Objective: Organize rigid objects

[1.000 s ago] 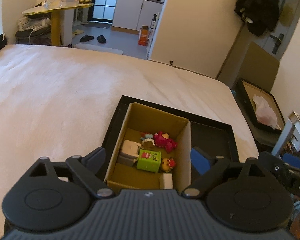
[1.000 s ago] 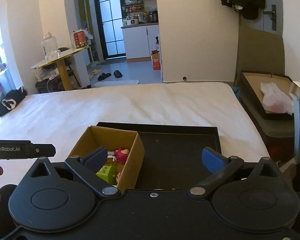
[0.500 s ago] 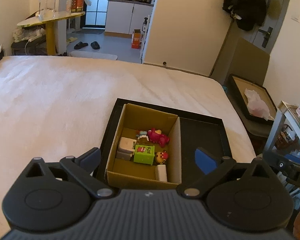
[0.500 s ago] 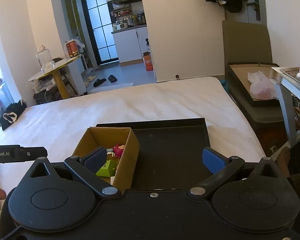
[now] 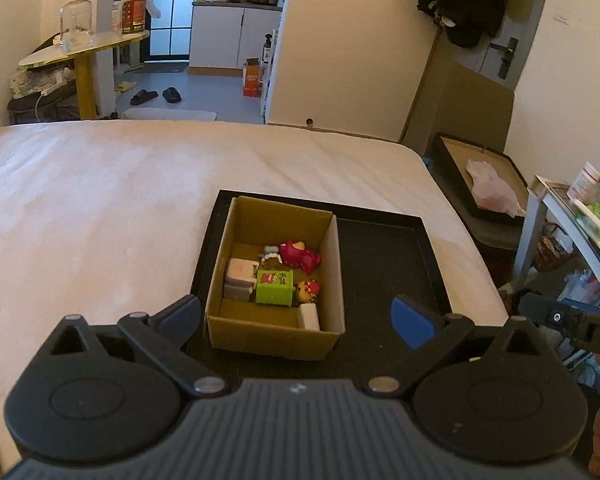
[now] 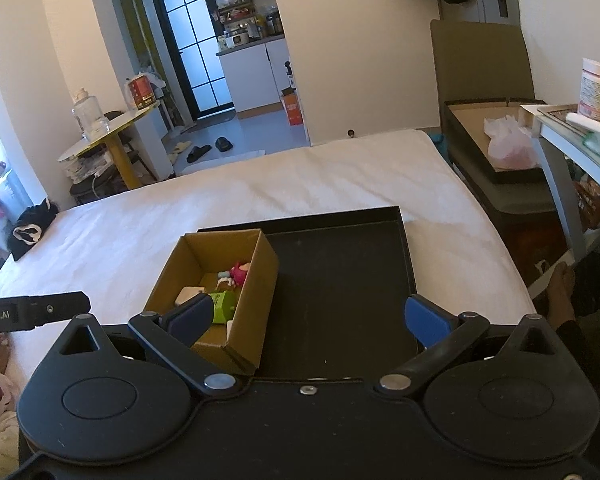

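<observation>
Bedding in a pale cream covers the bed (image 5: 100,208), and a shallow black tray (image 5: 384,248) lies on it near the right-hand edge as seen from the left wrist camera. A brown cardboard box (image 5: 276,334) stands in the left half of the tray, its flaps open. The rest of the tray floor is bare.

Inside the box lie the small rigid toys: a green cube with a printed face (image 5: 275,287) at the centre, a pink plush-looking figure (image 5: 300,255) toward the far wall, a small white-and-blue figure (image 5: 270,253) beside it, two pale grey blocks (image 5: 239,278) against the left wall, a red-and-yellow figure (image 5: 308,290) near the right wall, and a white block (image 5: 309,317) at the near right corner.

The left gripper (image 5: 296,316) hangs above the near edge of the tray with its fingers (image 5: 412,320) spread fully wide and nothing between them; the box's near wall shows through the gap. The right gripper (image 6: 310,318) hangs likewise, fingers (image 6: 424,318) wide apart and empty, the box at its left finger.

Beyond the foot of the bed stand a yellow-legged round table (image 5: 84,46) with a clear jar (image 5: 74,20), slippers (image 5: 156,96) on the floor, and a kitchen doorway. To the right of the bed sit a dark box holding a pink bag (image 5: 492,188) and a white shelf unit (image 6: 560,136).
</observation>
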Motion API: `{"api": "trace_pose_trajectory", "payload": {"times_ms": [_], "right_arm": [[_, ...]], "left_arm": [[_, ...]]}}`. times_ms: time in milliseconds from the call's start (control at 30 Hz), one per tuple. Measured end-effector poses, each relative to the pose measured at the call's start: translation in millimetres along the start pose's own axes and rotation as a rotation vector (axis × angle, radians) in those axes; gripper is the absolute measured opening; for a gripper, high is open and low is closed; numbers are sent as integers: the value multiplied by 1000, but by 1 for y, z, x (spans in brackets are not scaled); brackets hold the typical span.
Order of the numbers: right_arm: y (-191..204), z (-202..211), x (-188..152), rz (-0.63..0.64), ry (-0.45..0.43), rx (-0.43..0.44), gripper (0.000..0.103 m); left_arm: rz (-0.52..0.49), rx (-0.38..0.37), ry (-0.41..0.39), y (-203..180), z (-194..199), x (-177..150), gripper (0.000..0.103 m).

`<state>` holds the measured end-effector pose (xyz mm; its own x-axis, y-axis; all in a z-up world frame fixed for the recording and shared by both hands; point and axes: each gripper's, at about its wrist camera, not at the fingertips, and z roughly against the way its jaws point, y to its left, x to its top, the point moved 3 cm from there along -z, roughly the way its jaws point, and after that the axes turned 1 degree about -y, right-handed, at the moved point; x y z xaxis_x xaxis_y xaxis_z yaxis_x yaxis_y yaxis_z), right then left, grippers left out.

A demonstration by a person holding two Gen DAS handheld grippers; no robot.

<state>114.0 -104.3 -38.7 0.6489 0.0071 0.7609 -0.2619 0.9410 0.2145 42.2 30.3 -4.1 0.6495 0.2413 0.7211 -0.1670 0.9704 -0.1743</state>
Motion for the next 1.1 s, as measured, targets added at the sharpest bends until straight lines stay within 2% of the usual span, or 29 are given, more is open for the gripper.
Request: {"api": "trace_pose_trajectory", "payload": {"times_ms": [700,1100], "right_arm": [[-8,46,-10,-33,4,-43,103],[0,51,-9,12,8,-79,103]], "left_arm": [[-121,-49,25,-21,35,-17,101],[-111,-44,14,-16,42,-14,101]]}}
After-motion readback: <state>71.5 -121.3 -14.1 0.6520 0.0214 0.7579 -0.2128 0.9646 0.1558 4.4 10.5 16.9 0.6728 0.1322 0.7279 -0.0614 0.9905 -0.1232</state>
